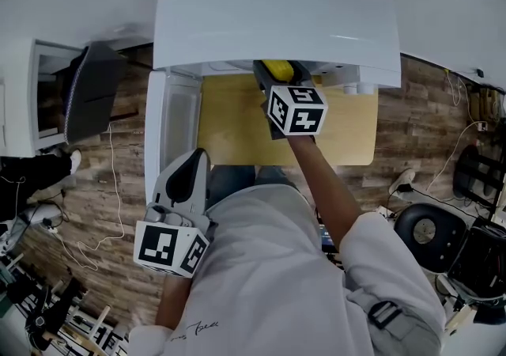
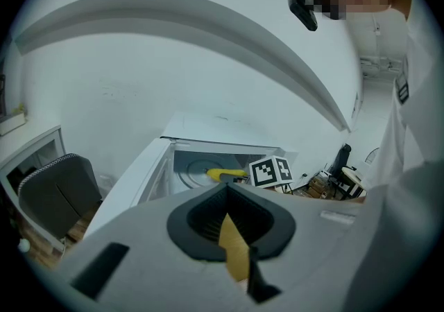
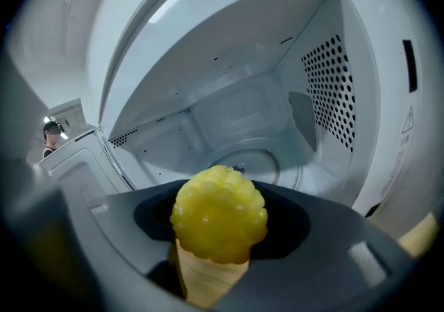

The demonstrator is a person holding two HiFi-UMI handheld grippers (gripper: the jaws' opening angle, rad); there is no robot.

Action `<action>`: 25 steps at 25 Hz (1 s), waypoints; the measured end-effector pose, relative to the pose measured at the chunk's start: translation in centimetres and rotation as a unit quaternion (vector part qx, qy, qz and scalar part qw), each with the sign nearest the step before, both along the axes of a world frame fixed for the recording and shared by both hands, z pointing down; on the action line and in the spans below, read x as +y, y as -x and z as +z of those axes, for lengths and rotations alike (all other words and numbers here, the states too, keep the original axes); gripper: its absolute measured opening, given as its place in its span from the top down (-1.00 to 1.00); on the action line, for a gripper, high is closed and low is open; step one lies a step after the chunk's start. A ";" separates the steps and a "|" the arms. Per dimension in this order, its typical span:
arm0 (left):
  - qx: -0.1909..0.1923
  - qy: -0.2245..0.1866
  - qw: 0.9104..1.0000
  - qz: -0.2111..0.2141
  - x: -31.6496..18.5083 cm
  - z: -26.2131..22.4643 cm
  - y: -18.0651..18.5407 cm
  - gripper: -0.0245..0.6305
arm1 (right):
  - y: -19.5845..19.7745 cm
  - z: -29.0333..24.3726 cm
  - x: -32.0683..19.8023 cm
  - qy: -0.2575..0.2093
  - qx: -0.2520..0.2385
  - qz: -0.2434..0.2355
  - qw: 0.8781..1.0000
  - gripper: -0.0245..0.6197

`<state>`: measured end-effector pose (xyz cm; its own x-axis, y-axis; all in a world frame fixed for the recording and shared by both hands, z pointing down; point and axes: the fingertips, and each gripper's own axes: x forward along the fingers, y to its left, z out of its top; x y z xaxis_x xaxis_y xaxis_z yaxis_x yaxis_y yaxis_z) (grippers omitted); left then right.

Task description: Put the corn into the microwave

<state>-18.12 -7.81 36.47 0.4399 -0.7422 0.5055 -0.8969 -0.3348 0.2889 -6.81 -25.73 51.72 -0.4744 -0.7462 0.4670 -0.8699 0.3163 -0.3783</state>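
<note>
Corn (image 3: 218,215) sits clamped in our right tongs (image 1: 278,76) at the microwave (image 3: 277,96) mouth; our left tongs (image 1: 198,158) are closed, empty. If we let go early, it may roll out.

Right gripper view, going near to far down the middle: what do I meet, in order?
Yellow corn cob → round glass turntable → white microwave back wall.

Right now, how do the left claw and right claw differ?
The right claw grips the corn; the left claw is shut, empty. The right claw is at the mouth of the open microwave; the left claw hangs back by its door. Both carry marker cubes.
</note>
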 end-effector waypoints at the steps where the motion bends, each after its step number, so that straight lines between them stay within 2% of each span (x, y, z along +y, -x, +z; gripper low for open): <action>1: 0.000 0.000 1.000 0.000 0.0 -0.1 -0.1 0.96 | -0.1 0.1 -0.2 0.000 0.002 0.000 1.000 0.11; 25: -0.004 -0.003 1.000 -0.020 -1.1 0.0 0.3 0.96 | 1.3 1.2 -3.6 -0.033 0.057 -0.011 0.998 0.11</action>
